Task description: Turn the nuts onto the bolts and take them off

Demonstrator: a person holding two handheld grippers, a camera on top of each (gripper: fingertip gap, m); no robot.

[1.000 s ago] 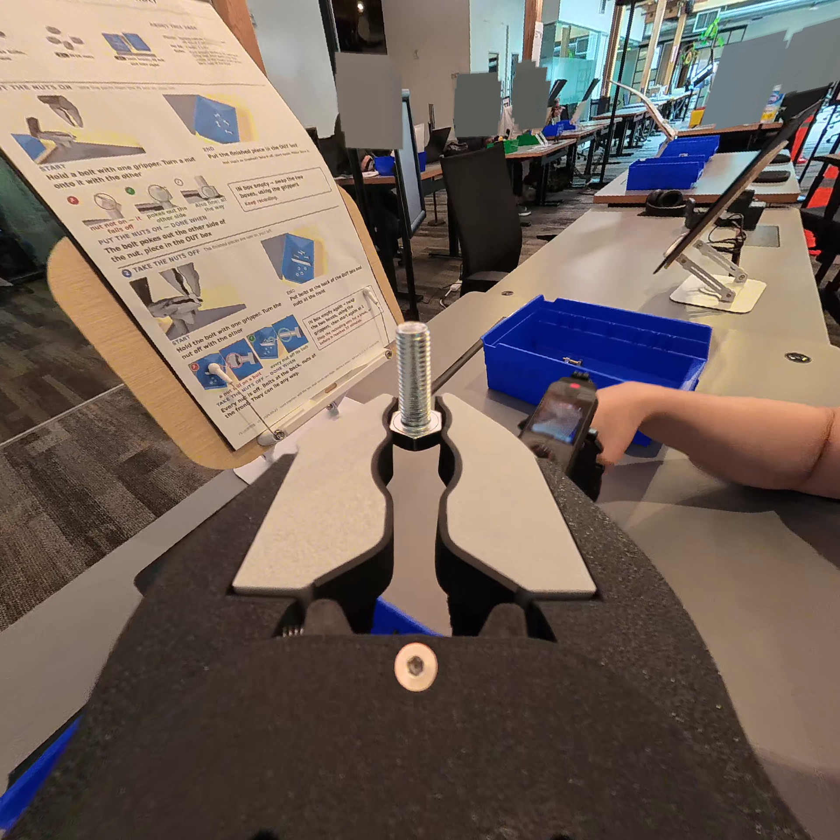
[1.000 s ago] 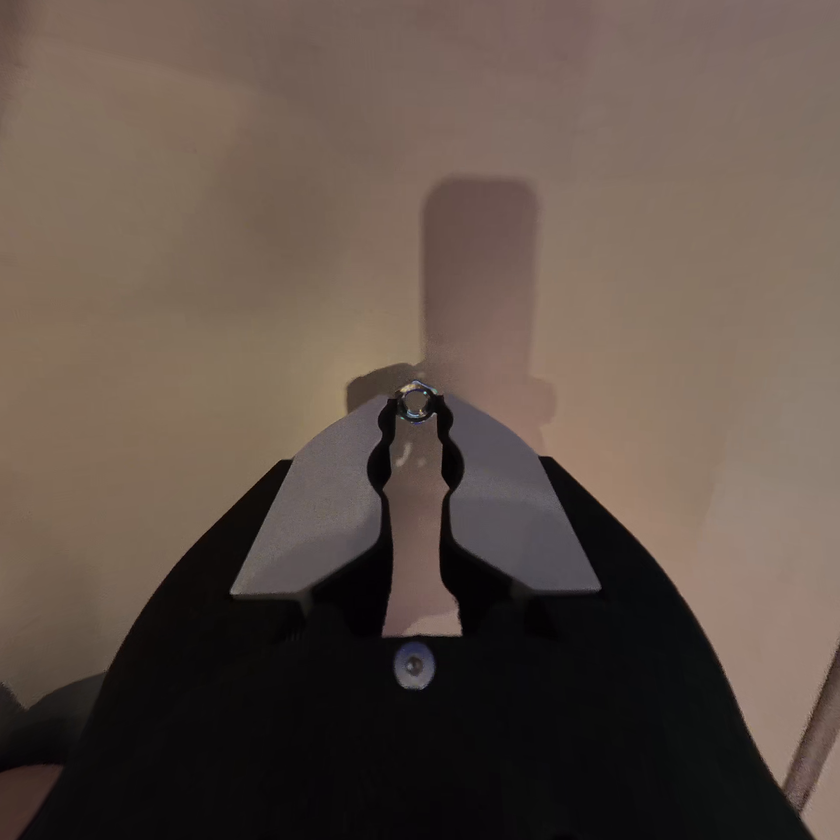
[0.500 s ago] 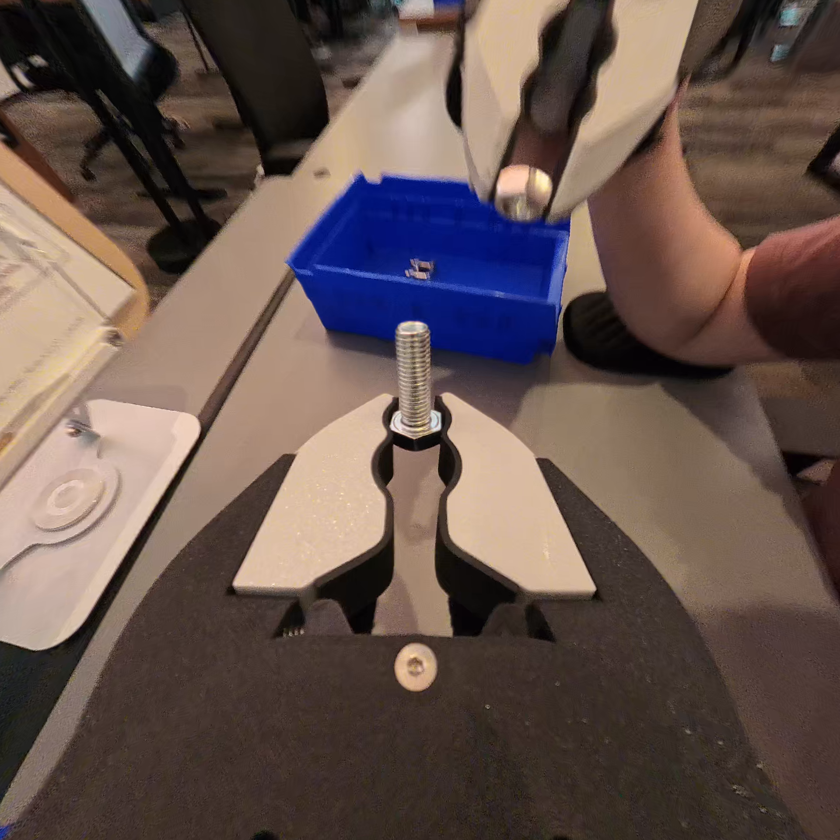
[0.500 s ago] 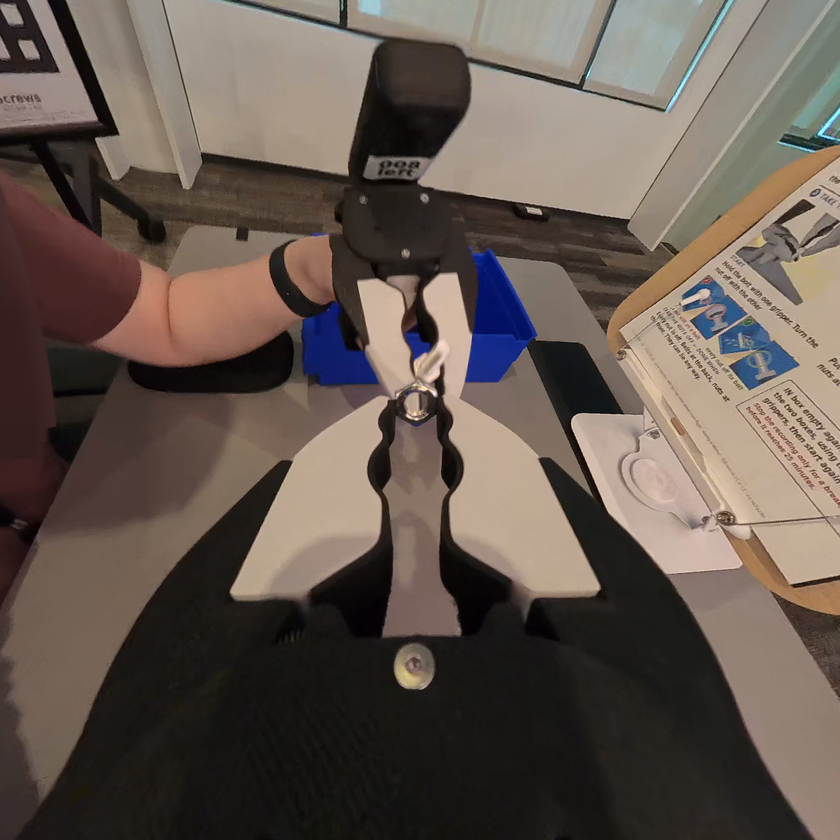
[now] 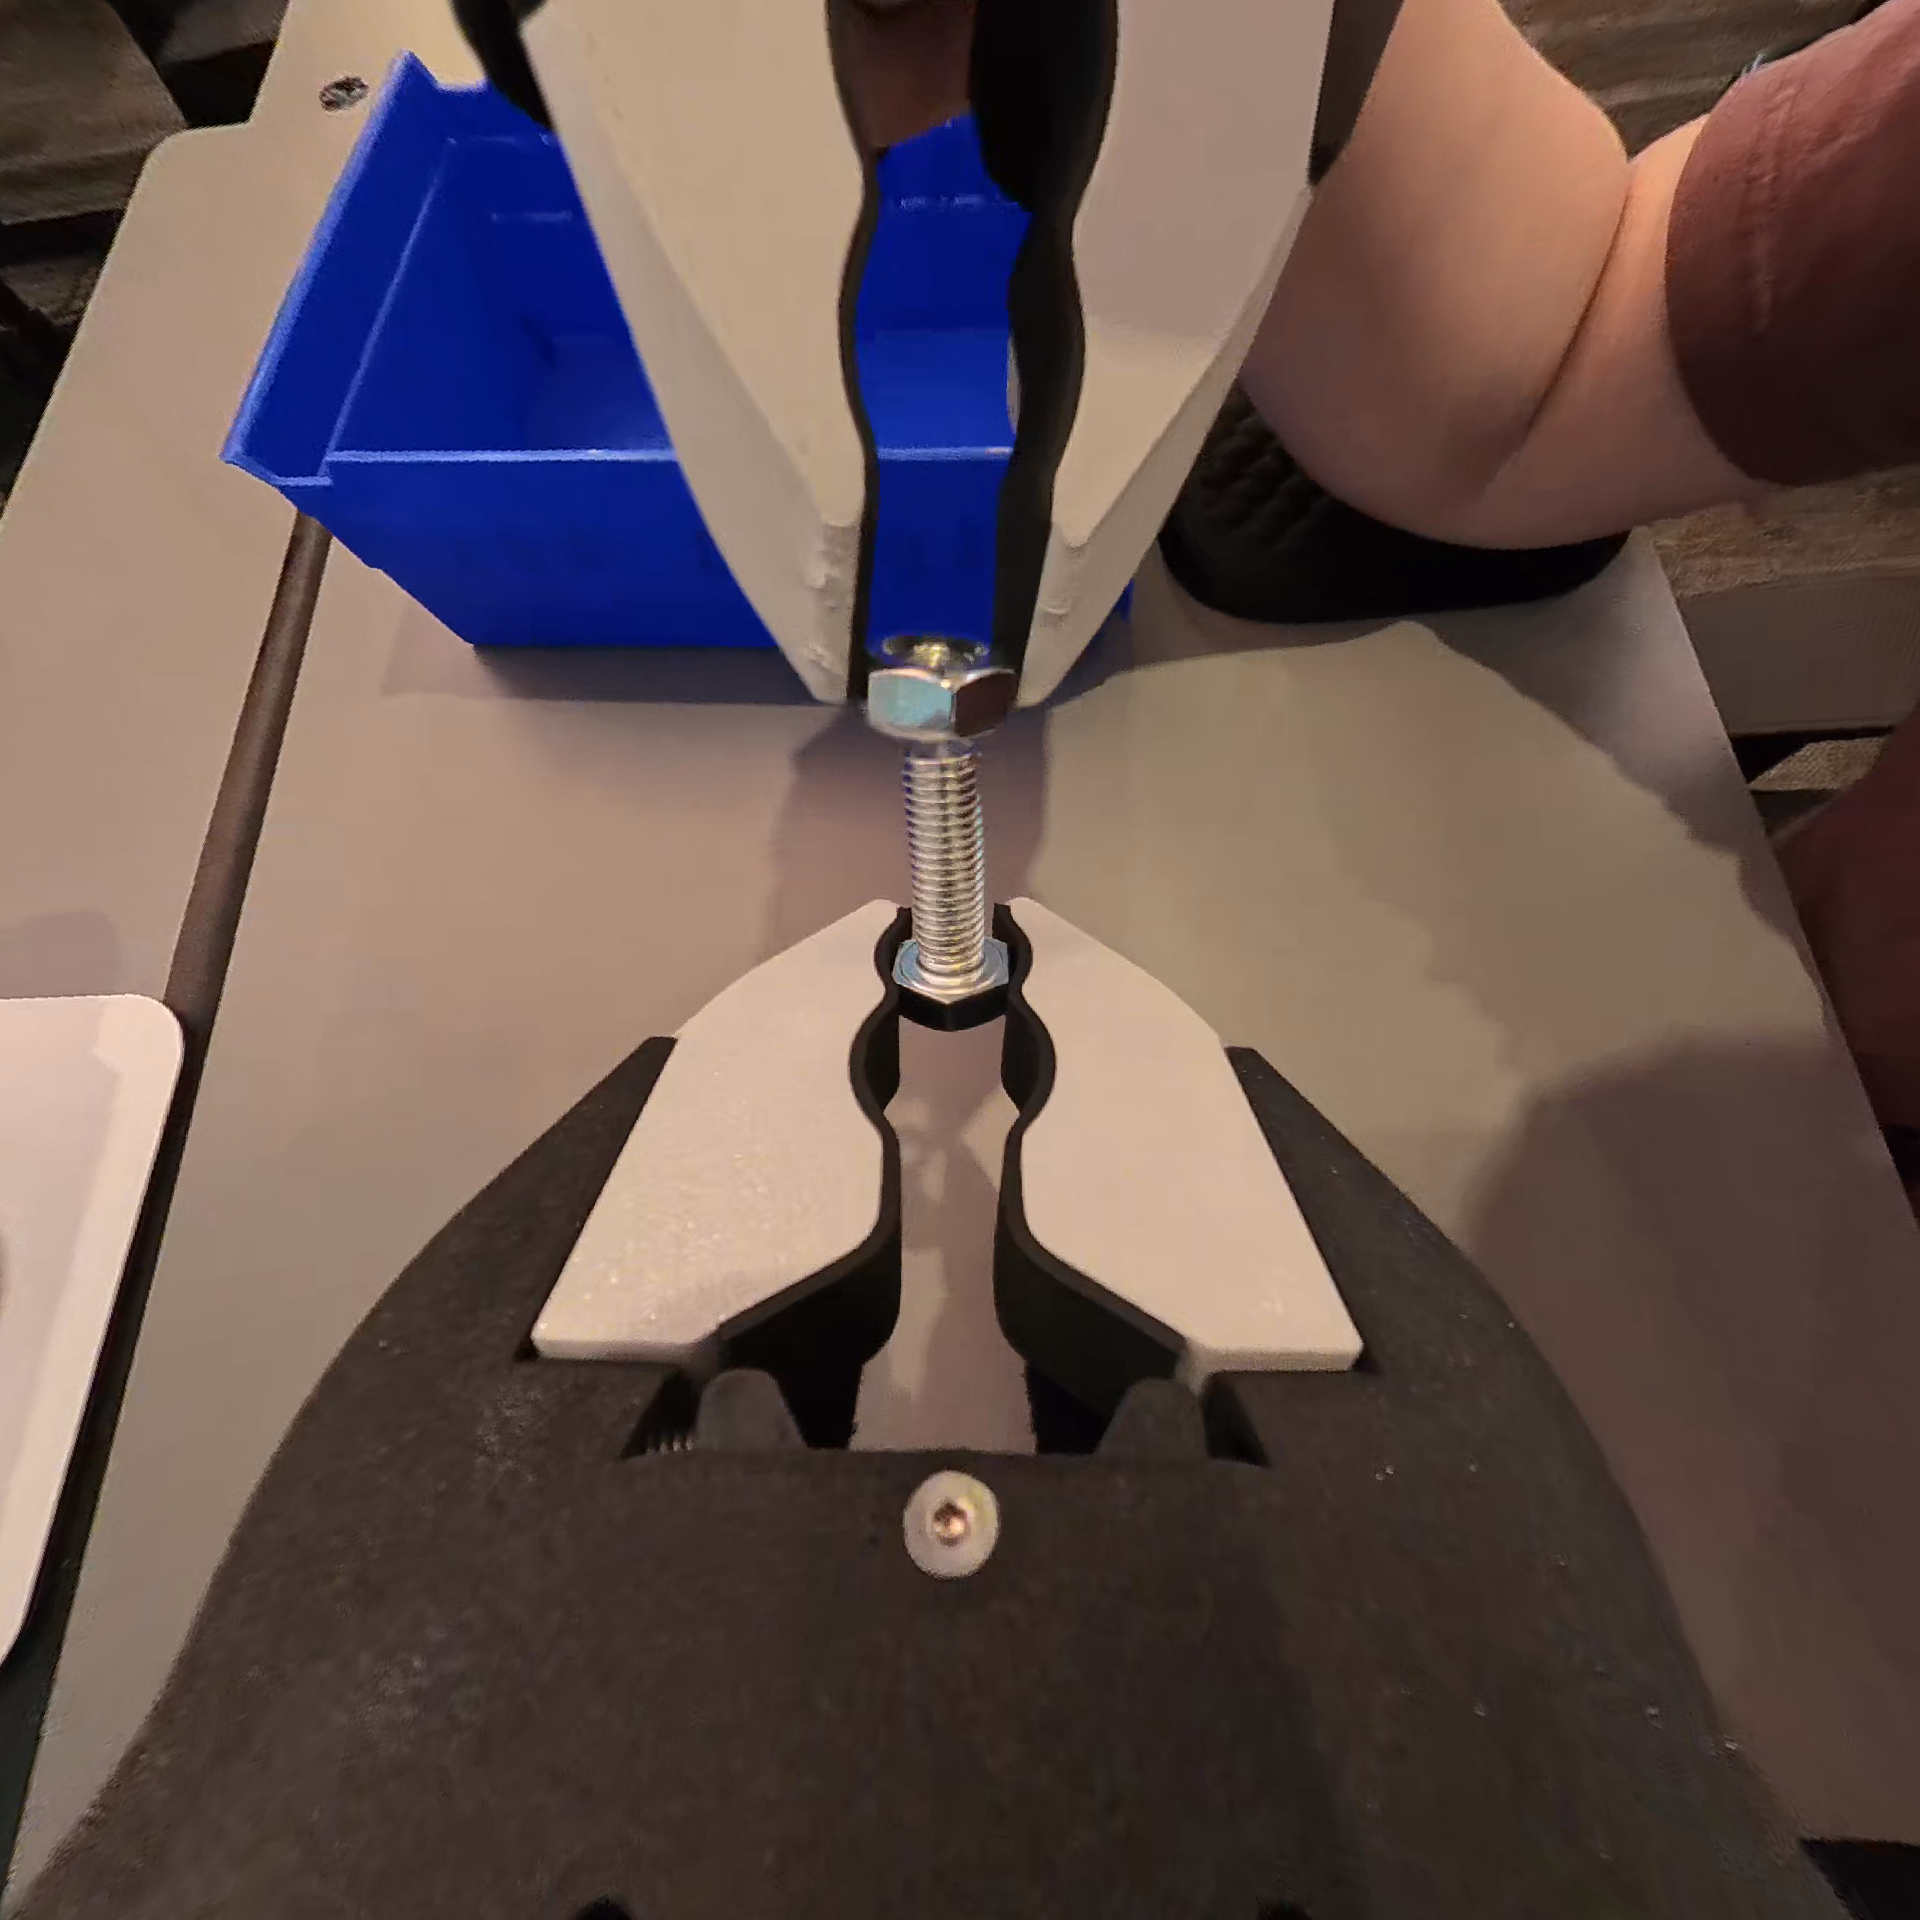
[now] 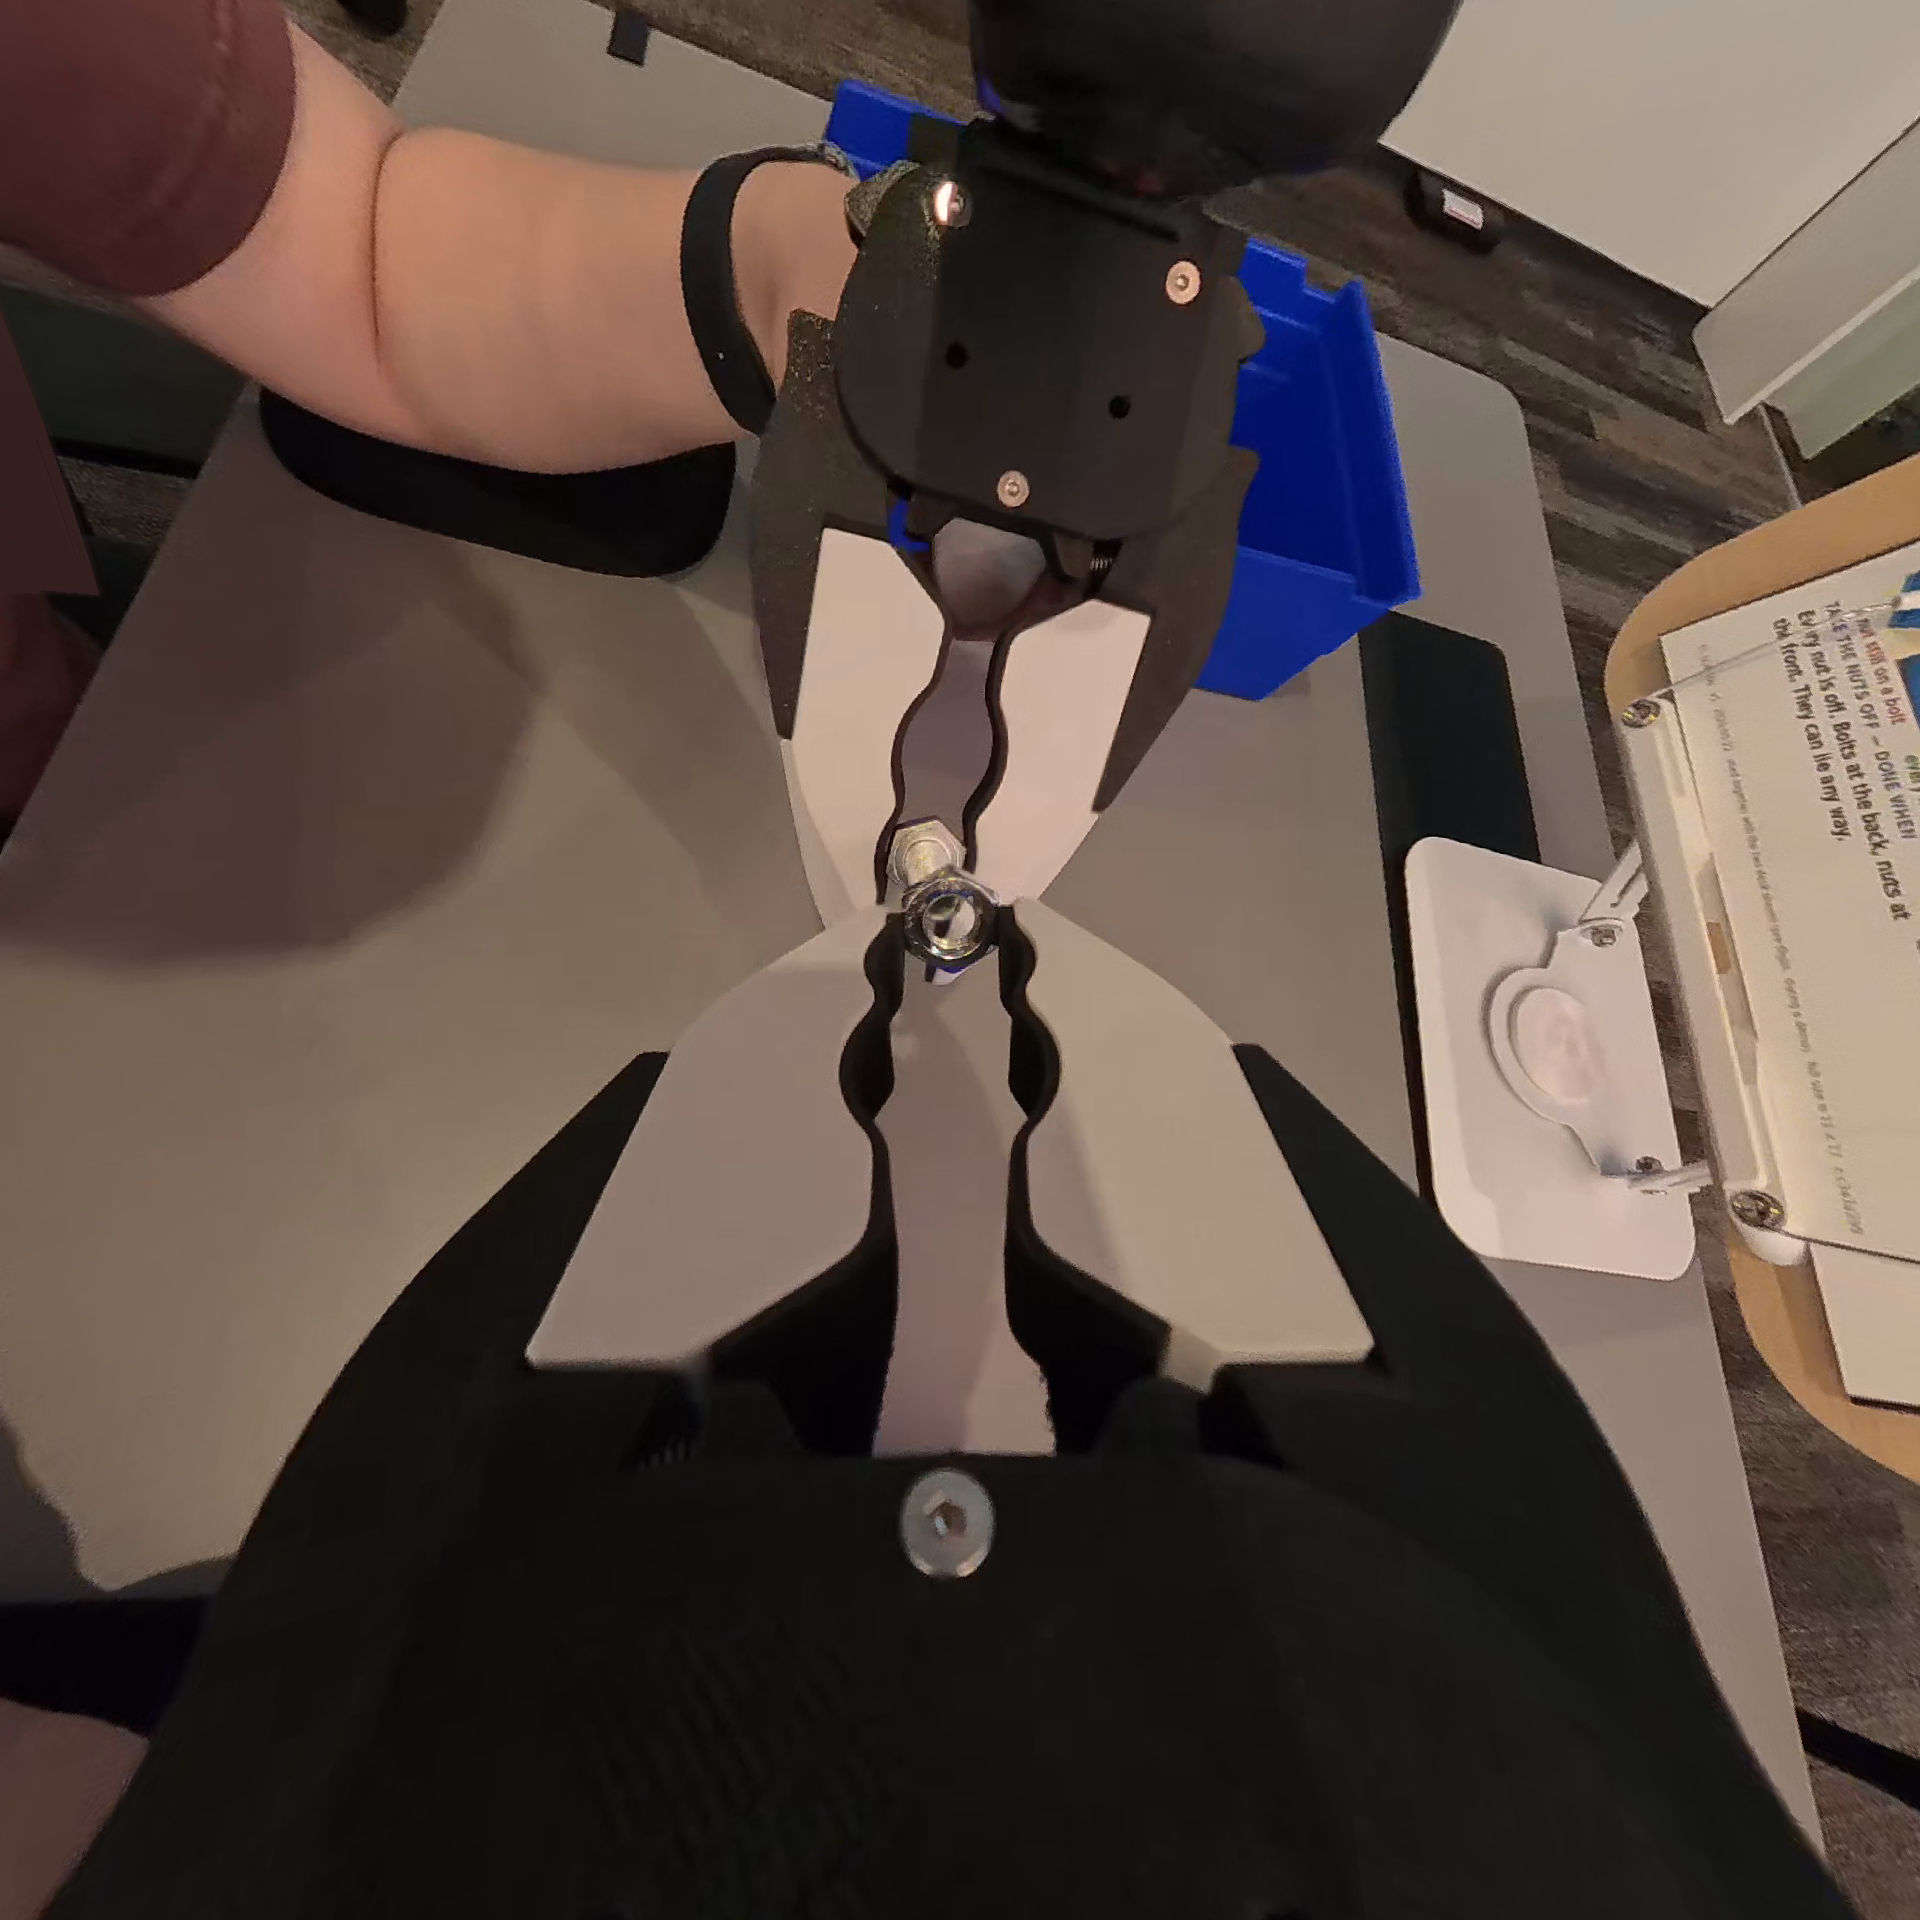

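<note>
My left gripper (image 5: 948,935) is shut on the head of a silver bolt (image 5: 940,862), whose threaded shaft points away from it. My right gripper (image 5: 940,675) comes in from above, shut on a silver hex nut (image 5: 940,709) that sits at the tip of the bolt. In the right wrist view, the right gripper (image 6: 943,914) holds the nut (image 6: 943,925) end-on, with the bolt (image 6: 920,854) and the left gripper (image 6: 928,868) straight behind it. Both are held above the grey table (image 5: 520,935). How far the nut is threaded on is hidden.
A blue bin (image 5: 468,499) stands behind the right gripper, and a blue bin (image 6: 1320,520) behind the left one. A white base plate (image 6: 1538,1060) and an instruction sheet on a wooden stand (image 6: 1787,831) are at the table's side. The person's forearms rest near black pads (image 6: 488,499). Left tips to right tips: about 5 centimeters.
The two grippers have come together. The nut, held apart above the bolt half a second ago, now meets the bolt's tip. The left gripper has tilted down towards the table.
</note>
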